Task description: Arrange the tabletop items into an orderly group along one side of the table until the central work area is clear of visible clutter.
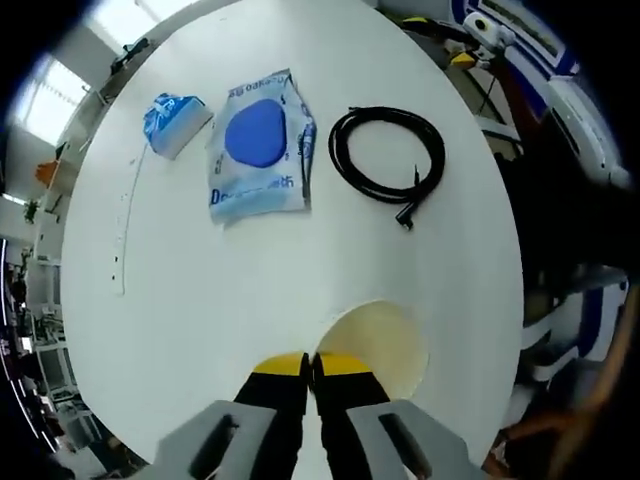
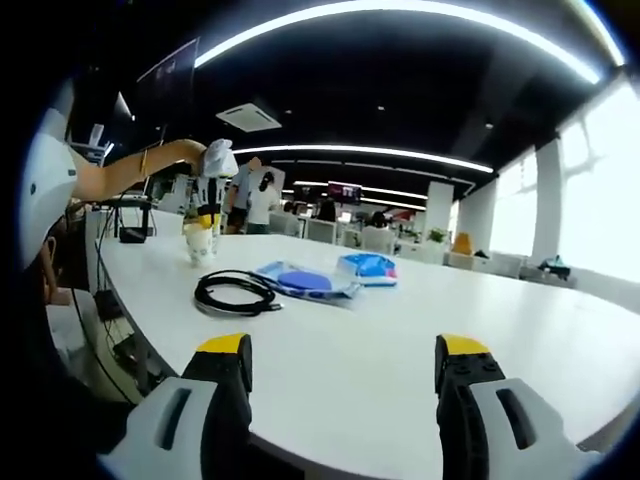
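Observation:
A cream paper cup (image 1: 385, 345) stands at the near edge of the white round table (image 1: 200, 300), and my left gripper (image 1: 310, 365) is shut on its rim. Farther across lie a coiled black cable (image 1: 385, 155), a white pouch with a blue disc (image 1: 258, 150) and a small blue packet (image 1: 172, 122). From the right gripper view, the cup (image 2: 200, 243) hangs under the left gripper (image 2: 208, 212) at the far left. The cable (image 2: 235, 293), pouch (image 2: 305, 282) and packet (image 2: 368, 266) sit in a row mid-table. My right gripper (image 2: 345, 365) is open over bare table.
A person's arm (image 2: 130, 170) reaches in from the left. Chairs and white-and-blue equipment (image 1: 590, 150) crowd the table's right edge. Other desks and several people (image 2: 262, 200) stand in the office behind. The table edge (image 2: 130, 320) drops off at the left.

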Demonstrator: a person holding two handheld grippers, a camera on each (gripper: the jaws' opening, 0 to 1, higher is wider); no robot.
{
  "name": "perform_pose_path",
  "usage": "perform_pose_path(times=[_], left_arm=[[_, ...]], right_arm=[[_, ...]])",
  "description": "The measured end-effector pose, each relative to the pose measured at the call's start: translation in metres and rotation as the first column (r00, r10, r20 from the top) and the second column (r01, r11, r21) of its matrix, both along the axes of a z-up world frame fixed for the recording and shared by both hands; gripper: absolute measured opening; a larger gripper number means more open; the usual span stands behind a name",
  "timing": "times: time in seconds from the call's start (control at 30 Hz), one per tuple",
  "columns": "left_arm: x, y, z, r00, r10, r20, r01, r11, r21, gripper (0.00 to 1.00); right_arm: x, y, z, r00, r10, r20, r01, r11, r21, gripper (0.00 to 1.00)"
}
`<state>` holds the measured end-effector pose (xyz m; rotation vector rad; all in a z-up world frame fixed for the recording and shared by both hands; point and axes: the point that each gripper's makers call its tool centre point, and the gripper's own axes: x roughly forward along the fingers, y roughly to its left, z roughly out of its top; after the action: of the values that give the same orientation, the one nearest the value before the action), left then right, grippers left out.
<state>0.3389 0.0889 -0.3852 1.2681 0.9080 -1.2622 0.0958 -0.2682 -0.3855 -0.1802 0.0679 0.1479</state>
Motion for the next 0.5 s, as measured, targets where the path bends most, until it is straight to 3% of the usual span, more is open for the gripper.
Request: perform_pose_path(times=[0.27, 0.5], left_arm=[[0.0012, 0.0025, -0.0060, 0.999, 0.040, -0.002, -0.040, 0.999, -0.011, 0.08], [0.0032, 0.0068, -0.0005, 0.998, 0.061, 0.029, -0.060, 0.998, -0.028, 0.14]], right_arm=[[0.0024, -0.0072, 0.0009, 1.000, -0.016, 0.007, 0.016, 1.000, 0.006, 0.72], [0.0049, -0.0014, -0.0031, 1.000, 0.003, -0.007, -0.003, 1.000, 0.002, 0.72]])
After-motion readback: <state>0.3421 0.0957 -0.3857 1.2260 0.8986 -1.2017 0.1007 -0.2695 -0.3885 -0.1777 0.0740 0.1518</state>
